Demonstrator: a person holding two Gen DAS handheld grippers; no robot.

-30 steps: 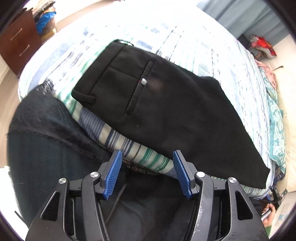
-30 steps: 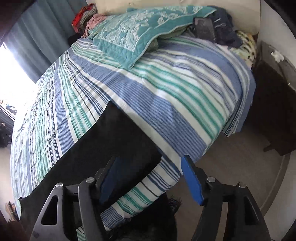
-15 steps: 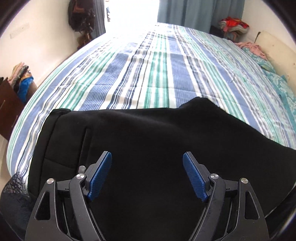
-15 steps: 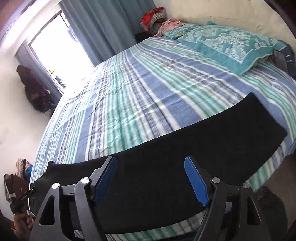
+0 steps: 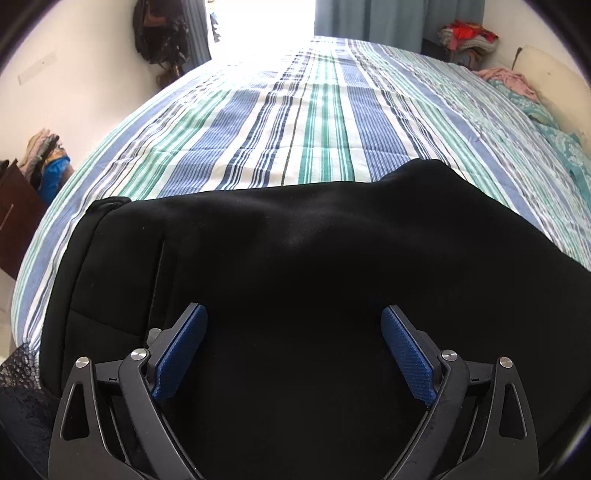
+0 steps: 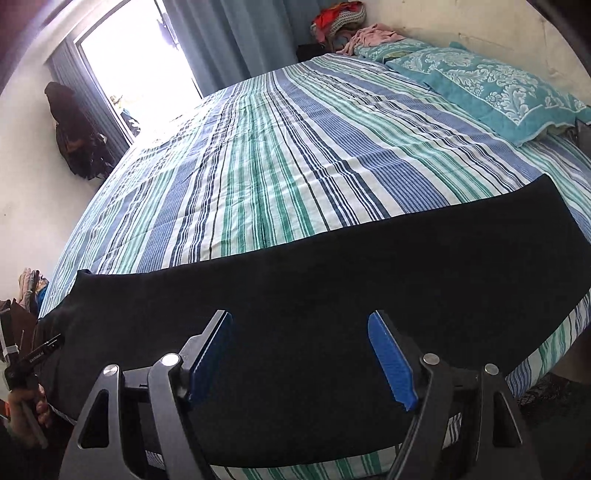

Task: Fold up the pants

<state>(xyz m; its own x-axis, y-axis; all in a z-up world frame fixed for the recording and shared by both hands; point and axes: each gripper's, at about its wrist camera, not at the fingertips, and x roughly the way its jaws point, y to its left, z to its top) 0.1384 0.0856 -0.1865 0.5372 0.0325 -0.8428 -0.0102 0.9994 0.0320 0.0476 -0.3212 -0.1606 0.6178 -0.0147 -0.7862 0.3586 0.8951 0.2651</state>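
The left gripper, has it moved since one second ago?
Yes. The left gripper went from beside the bed edge to over the black pants; its jaws are opening.

Home bedroom: striped bed (image 6: 295, 155), pillow (image 6: 491, 88), curtains (image 6: 240, 33).

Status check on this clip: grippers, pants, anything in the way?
Left gripper jaws opening, nothing clamped. Right gripper open, empty, above cloth. Black fabric pants lie along near edge of striped bedspread. Nothing on the pants.
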